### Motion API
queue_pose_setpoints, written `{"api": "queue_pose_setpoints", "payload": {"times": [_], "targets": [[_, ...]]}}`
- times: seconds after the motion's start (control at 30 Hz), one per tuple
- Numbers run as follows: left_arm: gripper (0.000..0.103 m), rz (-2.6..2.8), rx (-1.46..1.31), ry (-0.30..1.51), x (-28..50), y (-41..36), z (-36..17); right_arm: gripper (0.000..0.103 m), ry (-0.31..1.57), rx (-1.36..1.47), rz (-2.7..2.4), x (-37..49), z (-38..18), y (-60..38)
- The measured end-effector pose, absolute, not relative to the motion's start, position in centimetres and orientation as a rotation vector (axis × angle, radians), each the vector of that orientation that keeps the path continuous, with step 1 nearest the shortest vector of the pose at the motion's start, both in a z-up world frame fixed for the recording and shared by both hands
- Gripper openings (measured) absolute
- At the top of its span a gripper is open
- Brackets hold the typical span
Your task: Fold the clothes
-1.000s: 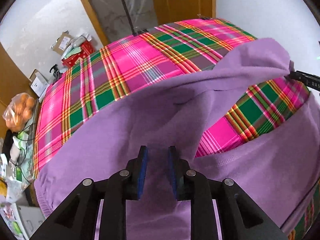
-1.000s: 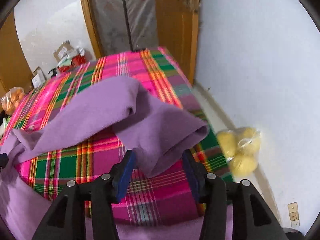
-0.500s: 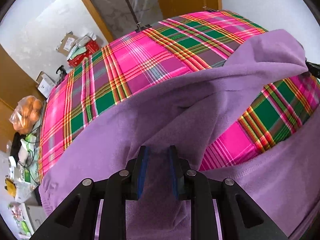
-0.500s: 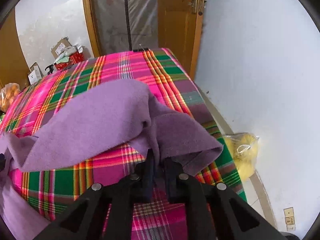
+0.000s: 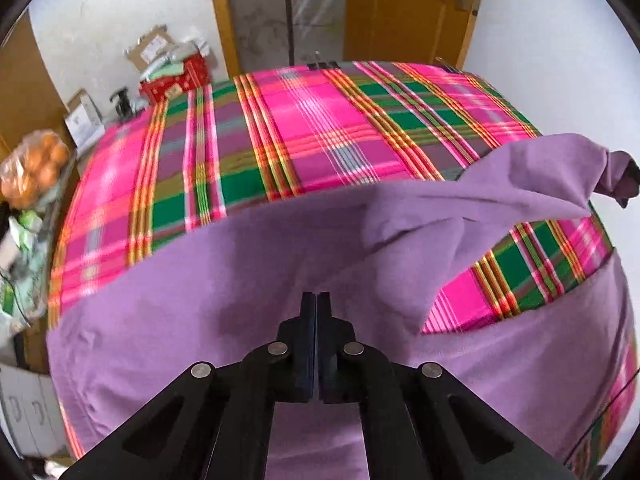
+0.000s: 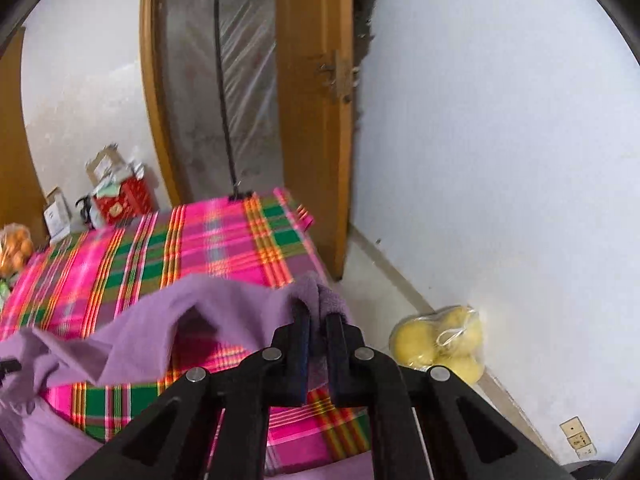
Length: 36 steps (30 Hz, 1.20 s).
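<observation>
A purple garment [image 5: 224,280] lies over the near half of a table under a pink and green plaid cloth [image 5: 304,132]. My left gripper [image 5: 316,300] is shut at the garment's near edge, pads pressed together on the fabric. A sleeve-like flap [image 5: 532,184] is stretched up to the right, where the right gripper's dark tip [image 5: 629,178] holds its end. In the right wrist view my right gripper [image 6: 318,312] is shut on a bunched purple fold [image 6: 320,294], held above the plaid cloth [image 6: 224,244]. The garment [image 6: 132,344] sags leftward from it.
A bag of oranges [image 5: 32,168] and boxes with a red carton [image 5: 176,80] stand past the table's left and far side. A wooden door [image 6: 316,120] is behind. On the floor by the white wall sits a bag of yellow fruit [image 6: 440,344].
My left gripper has gone from slightly open to shut on the fabric. The right gripper, open a second ago, closed on the flap and has lifted it higher above the table.
</observation>
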<state>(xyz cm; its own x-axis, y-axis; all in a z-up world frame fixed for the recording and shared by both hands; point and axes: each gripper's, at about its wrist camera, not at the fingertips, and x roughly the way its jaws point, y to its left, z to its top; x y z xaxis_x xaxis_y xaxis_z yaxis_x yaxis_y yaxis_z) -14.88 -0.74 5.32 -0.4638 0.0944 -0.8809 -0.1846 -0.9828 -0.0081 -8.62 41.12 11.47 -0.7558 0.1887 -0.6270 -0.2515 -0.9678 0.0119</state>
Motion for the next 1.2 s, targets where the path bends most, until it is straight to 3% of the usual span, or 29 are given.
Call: {"api": "queue_pose_setpoints", "payload": {"times": [0.17,0.53,0.83,0.87,0.9,0.93,1.2], "targets": [[0.007,2.521,-1.508,0.294,-14.2,2.5,4.9,0.007,0.144,-0.89,2.712,-8.0,12.8,42.5],[0.011,2.314,-1.459,0.24,-15.2,8.0,4.9,0.007,0.197,-0.835,2.659,-6.8,12.9,45.4],[0.014,2.069,-1.404,-0.202,-15.7,9.3,4.2,0.007,0.276,-0.884,2.643,-7.0,11.2,47.1],[0.018,2.032,-1.401,-0.263,-15.8,9.3,4.1,0.007,0.284,-0.892,2.643,-7.1,10.9,47.2],[0.03,2.007,-1.399,-0.313,-15.9,9.3,3.9,0.007,0.298,-0.902,2.643,-7.3,10.6,47.4],[0.033,2.001,-1.402,-0.343,-15.9,9.3,3.8,0.007,0.31,-0.912,2.642,-7.3,10.3,47.5],[0.033,1.95,-1.516,-0.579,-17.4,9.3,2.2,0.007,0.354,-0.952,2.636,-7.2,8.7,47.7]]}}
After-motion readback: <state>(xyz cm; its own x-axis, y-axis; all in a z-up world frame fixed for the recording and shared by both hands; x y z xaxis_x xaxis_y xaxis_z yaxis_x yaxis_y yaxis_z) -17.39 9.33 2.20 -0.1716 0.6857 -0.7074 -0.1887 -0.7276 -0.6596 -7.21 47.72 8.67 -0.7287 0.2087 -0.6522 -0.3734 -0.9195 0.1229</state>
